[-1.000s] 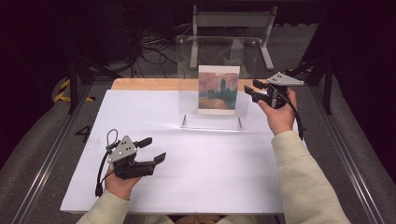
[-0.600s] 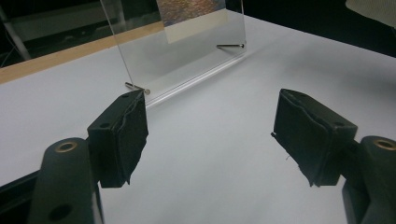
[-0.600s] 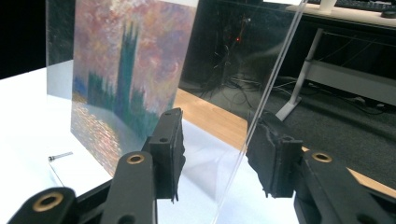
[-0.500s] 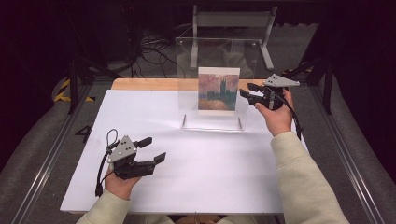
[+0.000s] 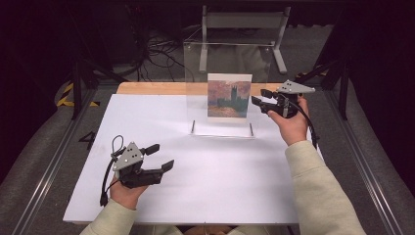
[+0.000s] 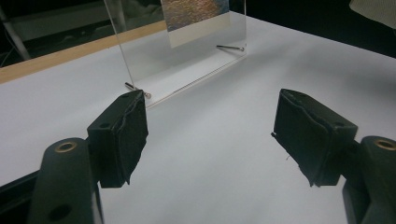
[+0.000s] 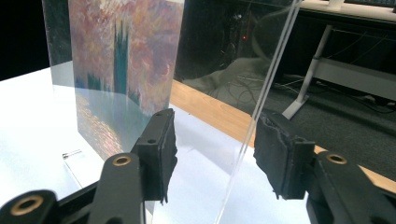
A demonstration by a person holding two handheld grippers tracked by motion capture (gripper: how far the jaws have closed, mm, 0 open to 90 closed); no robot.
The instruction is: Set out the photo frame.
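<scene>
We hold the right gripper (image 5: 260,97) at the right edge of the clear upright acrylic photo frame with a painted landscape print (image 5: 229,95). Its jaws have just been opening and now stand apart: in the right gripper view the pane's edge (image 7: 261,105) runs between the two black pads (image 7: 167,149) without either pad pressing on it, so the frame is released, not gripped. The frame stands upright near the far middle of the flat white table board (image 5: 195,196), on its transparent base with two small metal pins (image 5: 250,129).

We rest the left gripper (image 5: 159,156) low over the near left of the board, jaws spread wide and empty, well apart from the frame.

Hazards from this position, as we judge them:
- Sideways travel of the right gripper with the edge between the pads would drag or tip the frame, since the pane is tall and its base narrow.
- Closing off-centre on the thin edge could twist the pane on its pins.
- The print may shift inside the acrylic if the pane is knocked.
- The left gripper is too far away to steady the base.
</scene>
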